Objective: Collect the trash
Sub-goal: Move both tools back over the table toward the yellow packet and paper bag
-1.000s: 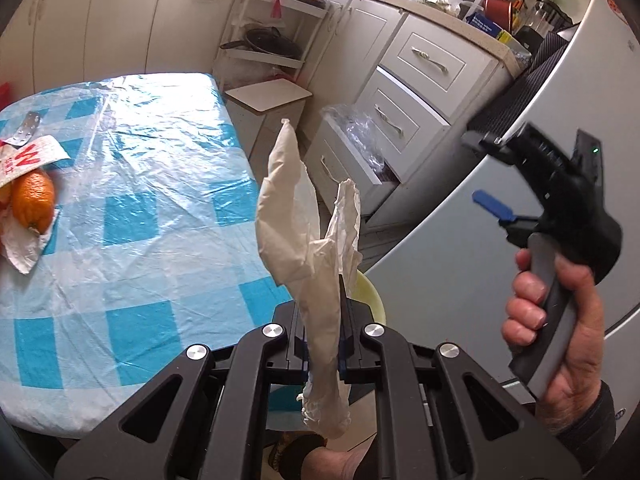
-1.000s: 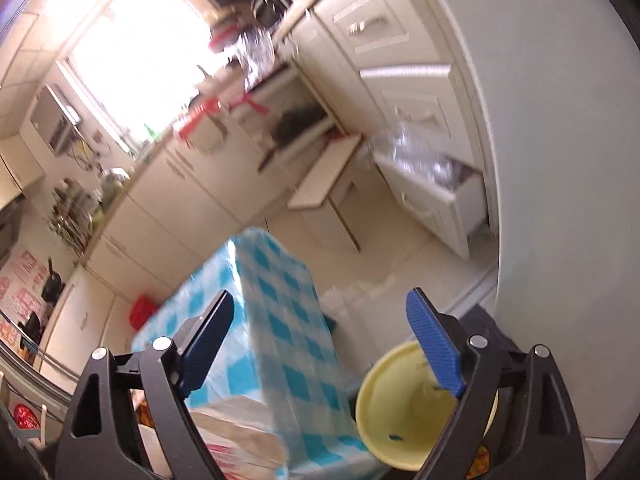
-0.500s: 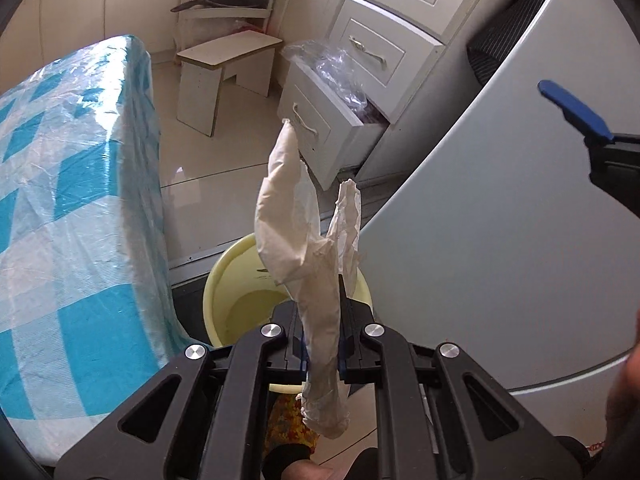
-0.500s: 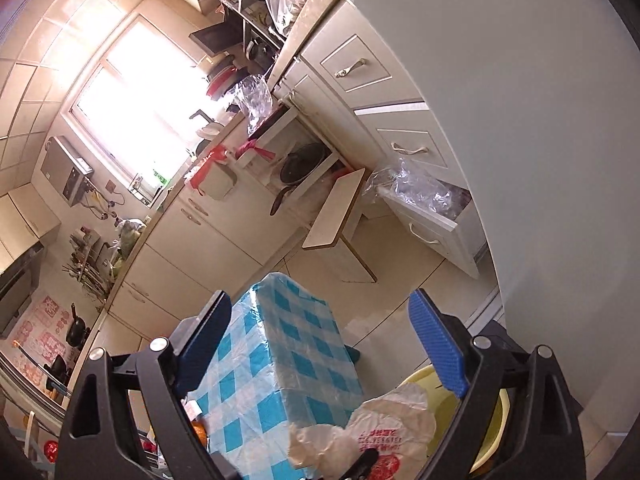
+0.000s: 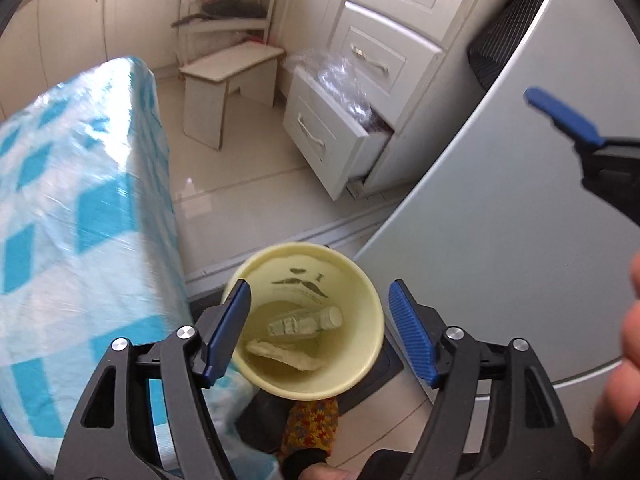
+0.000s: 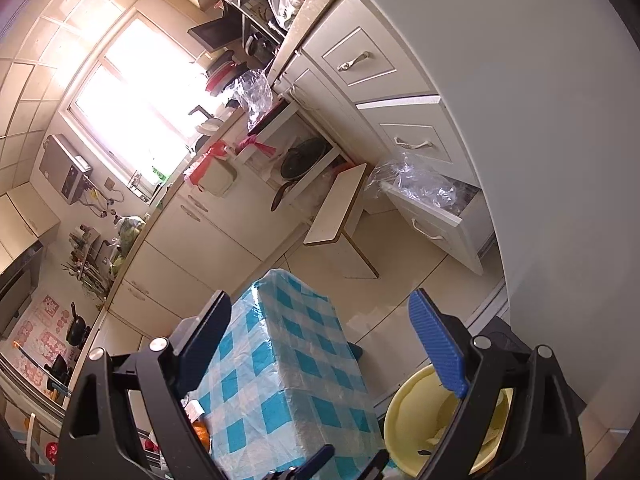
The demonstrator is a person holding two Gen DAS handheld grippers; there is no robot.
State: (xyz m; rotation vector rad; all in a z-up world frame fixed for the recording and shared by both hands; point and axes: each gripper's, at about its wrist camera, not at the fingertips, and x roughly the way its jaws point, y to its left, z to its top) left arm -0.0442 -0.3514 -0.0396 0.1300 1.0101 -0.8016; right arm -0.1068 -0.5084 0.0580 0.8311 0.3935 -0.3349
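Observation:
A pale yellow bin (image 5: 352,272) stands on the floor between the table and the fridge. In it lie a clear plastic bottle (image 5: 306,322) and a crumpled beige wrapper (image 5: 282,356). My left gripper (image 5: 316,330) is open and empty, right above the bin's mouth. My right gripper (image 6: 320,348) is open and empty, held higher and to the right; one of its blue fingertips (image 5: 560,116) shows in the left wrist view. The bin (image 6: 404,412) also shows at the bottom right of the right wrist view.
The table with a blue checked cloth (image 5: 80,208) is at the left, close to the bin. The grey fridge side (image 5: 500,208) is at the right. A drawer (image 5: 324,136) full of clear plastic stands open. A small white stool (image 5: 228,76) stands on the tiled floor.
My left gripper was shut on the beige wrapper; it has opened and the wrapper now lies in the bin. The left gripper has moved from the table to above the bin.

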